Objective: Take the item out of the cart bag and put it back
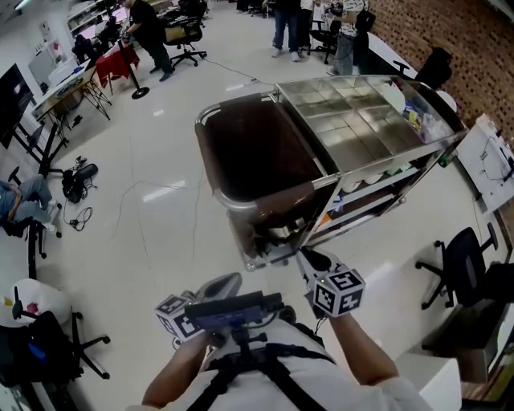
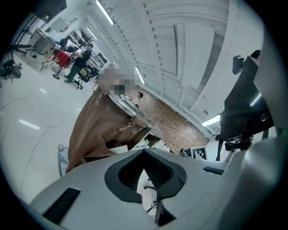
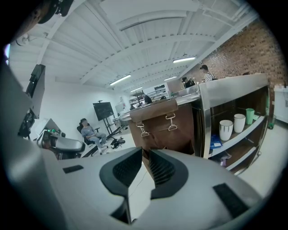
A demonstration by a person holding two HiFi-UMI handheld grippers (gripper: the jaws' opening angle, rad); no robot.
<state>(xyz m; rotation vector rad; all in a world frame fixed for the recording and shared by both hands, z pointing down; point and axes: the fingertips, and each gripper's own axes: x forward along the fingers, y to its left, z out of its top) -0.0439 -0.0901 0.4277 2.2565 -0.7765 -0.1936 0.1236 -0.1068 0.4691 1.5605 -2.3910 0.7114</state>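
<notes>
Steel cart top (image 1: 347, 127), cart bag (image 1: 250, 154) interior: head view only.

Free from above into the open bag (image 1: 277, 202) inside its steel rim (image 1: 241, 102), free also over bare floor (image 1: 144, 209) at left, but closed at right by the cart top (image 1: 353, 120), lower by shelves (image 3: 245, 133) with cups (image 3: 226, 130), farther right by a chair (image 1: 462, 265).

A glossy white floor (image 1: 161, 241) strewn with loose cables (image 1: 83, 217) ran past desks (image 1: 60, 84) and black office chairs (image 1: 462, 261) to a brick wall (image 1: 474, 48), where people (image 1: 289, 24) stood, under a white ribbed ceiling (image 3: 148, 40) with strip lights (image 3: 120, 80).
</notes>
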